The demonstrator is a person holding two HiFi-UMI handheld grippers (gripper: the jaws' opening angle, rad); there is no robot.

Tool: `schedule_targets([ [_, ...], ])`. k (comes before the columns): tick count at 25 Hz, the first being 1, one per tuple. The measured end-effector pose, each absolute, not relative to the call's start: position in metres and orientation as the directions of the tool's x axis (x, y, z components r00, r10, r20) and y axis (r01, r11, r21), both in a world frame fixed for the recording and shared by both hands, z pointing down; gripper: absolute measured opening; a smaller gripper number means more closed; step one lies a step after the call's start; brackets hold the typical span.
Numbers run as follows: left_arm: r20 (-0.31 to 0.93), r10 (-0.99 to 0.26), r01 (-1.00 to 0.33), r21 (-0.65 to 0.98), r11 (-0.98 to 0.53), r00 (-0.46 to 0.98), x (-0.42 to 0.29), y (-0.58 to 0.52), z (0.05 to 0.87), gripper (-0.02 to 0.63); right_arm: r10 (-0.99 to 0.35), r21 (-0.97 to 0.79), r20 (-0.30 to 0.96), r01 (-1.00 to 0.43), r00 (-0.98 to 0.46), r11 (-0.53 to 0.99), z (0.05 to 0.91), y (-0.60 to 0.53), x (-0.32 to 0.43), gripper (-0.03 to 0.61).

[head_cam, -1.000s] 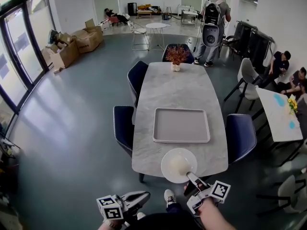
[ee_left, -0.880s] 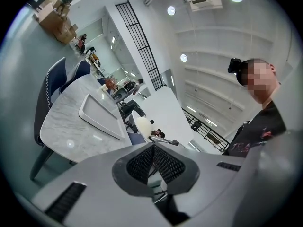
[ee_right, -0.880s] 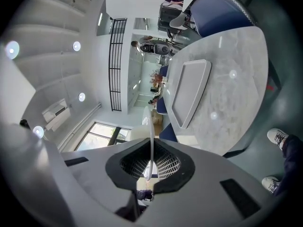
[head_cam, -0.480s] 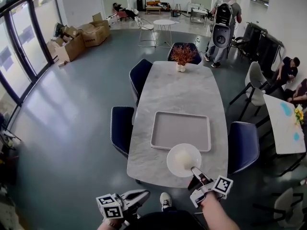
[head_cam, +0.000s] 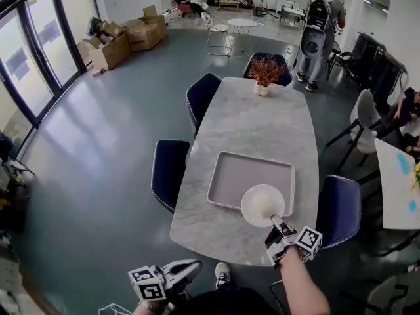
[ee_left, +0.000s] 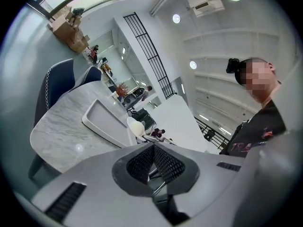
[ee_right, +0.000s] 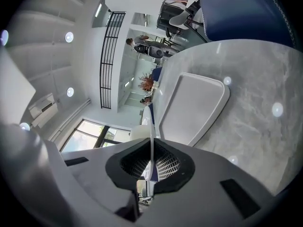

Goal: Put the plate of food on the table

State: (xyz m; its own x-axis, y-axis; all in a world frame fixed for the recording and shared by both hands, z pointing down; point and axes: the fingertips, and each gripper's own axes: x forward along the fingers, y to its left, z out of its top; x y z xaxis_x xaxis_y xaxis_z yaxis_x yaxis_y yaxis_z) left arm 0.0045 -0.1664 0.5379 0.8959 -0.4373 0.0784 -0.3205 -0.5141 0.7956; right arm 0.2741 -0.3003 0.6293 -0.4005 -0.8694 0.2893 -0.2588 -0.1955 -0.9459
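A white plate (head_cam: 262, 204) with a pale mound of food (head_cam: 264, 201) hangs over the near right corner of a grey tray (head_cam: 236, 176) on the marble table (head_cam: 256, 120). My right gripper (head_cam: 278, 226) is shut on the plate's near rim. The right gripper view shows the plate edge-on (ee_right: 151, 131) between the pads, with the tray (ee_right: 191, 108) beyond it. My left gripper (head_cam: 195, 266) hangs low off the table's near end, jaws together with nothing in them. From the left gripper view, the plate (ee_left: 135, 126) shows beside the tray (ee_left: 102, 122).
Dark blue chairs stand at the table's left (head_cam: 169, 169), far left (head_cam: 200, 94) and right (head_cam: 340, 209). A vase of dried twigs (head_cam: 264, 72) sits at the far end. A person with a backpack (head_cam: 321, 25) stands beyond; cardboard boxes (head_cam: 125, 41) lie at the far left.
The right gripper carried the plate forward, from over the table's near edge to over the tray's near right corner. The table has come closer in the head view.
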Motion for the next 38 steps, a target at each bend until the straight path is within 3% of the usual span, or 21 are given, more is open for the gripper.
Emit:
schedule_targets([
  [15,0.132,-0.547,-0.402,0.818,-0.411,0.827,0.003,-0.172,0.550,0.006,-0.829,-0.903,0.421,-0.259,-0.368,-0.343,0.714,-0.399,0.299,0.018],
  [38,0.142,-0.566,-0.404,0.836,-0.371,0.812,-0.009,-0.189,0.555,0.006,-0.789,-0.863,0.499,-0.289,-0.358,-0.415,0.746,-0.430,0.284,0.018],
])
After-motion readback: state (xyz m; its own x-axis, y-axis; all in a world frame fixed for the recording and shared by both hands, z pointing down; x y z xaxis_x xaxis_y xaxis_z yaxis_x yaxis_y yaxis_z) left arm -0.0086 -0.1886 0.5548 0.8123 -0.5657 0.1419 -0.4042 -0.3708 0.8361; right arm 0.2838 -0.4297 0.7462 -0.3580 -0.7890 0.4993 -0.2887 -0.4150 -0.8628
